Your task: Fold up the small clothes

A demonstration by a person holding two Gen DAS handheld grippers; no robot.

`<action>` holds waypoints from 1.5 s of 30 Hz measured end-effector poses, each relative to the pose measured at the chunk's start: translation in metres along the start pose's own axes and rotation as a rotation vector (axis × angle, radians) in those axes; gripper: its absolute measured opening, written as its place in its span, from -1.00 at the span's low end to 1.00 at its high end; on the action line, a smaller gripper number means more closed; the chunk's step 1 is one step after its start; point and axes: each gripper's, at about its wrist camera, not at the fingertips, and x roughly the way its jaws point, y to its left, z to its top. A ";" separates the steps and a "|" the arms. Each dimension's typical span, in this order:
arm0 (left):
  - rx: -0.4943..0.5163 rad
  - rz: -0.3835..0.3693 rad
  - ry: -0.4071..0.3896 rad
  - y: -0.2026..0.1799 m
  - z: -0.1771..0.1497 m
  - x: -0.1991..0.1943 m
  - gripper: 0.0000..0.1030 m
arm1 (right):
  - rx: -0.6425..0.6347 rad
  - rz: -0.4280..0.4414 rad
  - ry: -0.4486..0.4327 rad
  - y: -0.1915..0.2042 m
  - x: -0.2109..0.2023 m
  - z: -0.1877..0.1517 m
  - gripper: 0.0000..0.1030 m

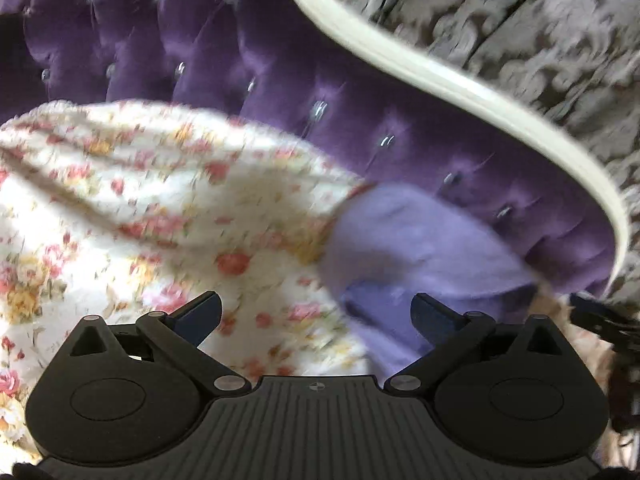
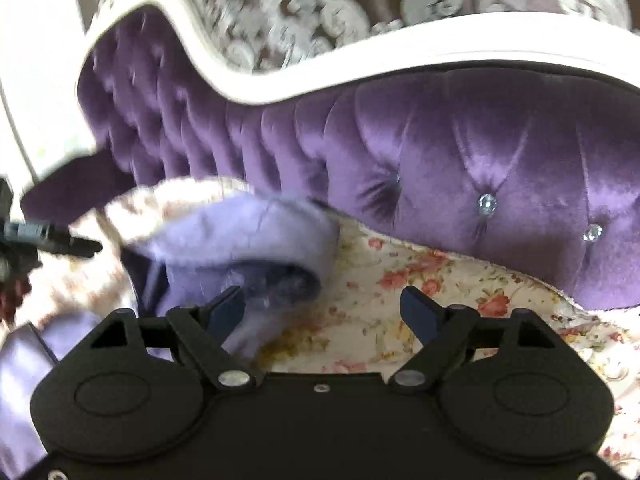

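Lilac knit garment (image 2: 240, 236) lies crumpled on the floral bedspread (image 2: 420, 312), close under the purple tufted headboard (image 2: 480, 160). From your right tongs (image 2: 322, 308) it sits ahead and to the left, its dark opening just beyond the left finger; the tongs stand apart, holding nothing. From your left tongs (image 1: 316, 316), also apart and empty, the garment (image 1: 420, 248) lies ahead and to the right. Both views are blurred. Long axis: appears to run roughly along the headboard, so crosswise between your two tongs; which end is which, cannot tell. Judgement: right tongs look nearer, nearly touching the cloth; the left is a little further off. Next move likely turns on pinching opposite ends.
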 end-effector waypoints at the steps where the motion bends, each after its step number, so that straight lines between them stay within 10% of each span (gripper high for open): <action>1: -0.007 -0.004 -0.019 -0.004 0.003 -0.002 0.99 | 0.036 0.012 -0.013 -0.004 0.002 0.005 0.68; 13: -0.078 0.037 -0.016 -0.028 0.015 0.078 0.97 | 0.266 0.025 0.017 -0.012 0.095 0.038 0.67; 19: -0.011 0.098 0.033 -0.022 0.000 0.101 0.83 | 0.311 0.016 0.107 -0.017 0.133 0.024 0.24; 21: 0.061 0.132 0.051 -0.030 -0.001 0.103 0.63 | 0.288 0.008 0.097 -0.014 0.134 0.021 -0.04; 22: 0.098 0.132 0.055 -0.034 -0.001 0.102 0.46 | 0.280 0.016 0.105 -0.011 0.134 0.022 -0.68; 23: 0.123 0.109 0.047 -0.037 -0.001 0.101 -0.16 | 0.268 0.011 0.107 -0.007 0.133 0.021 -0.69; 24: 0.124 0.082 0.036 -0.038 -0.002 0.099 -0.60 | 0.233 -0.008 0.094 -0.001 0.131 0.023 -0.71; 27: 0.159 0.109 -0.018 -0.049 -0.007 0.087 -0.78 | 0.071 -0.050 0.021 0.027 0.115 0.029 -0.75; 45: 0.362 0.160 -0.325 -0.099 -0.107 -0.073 -0.87 | -0.304 0.045 -0.320 0.101 -0.076 -0.030 -0.84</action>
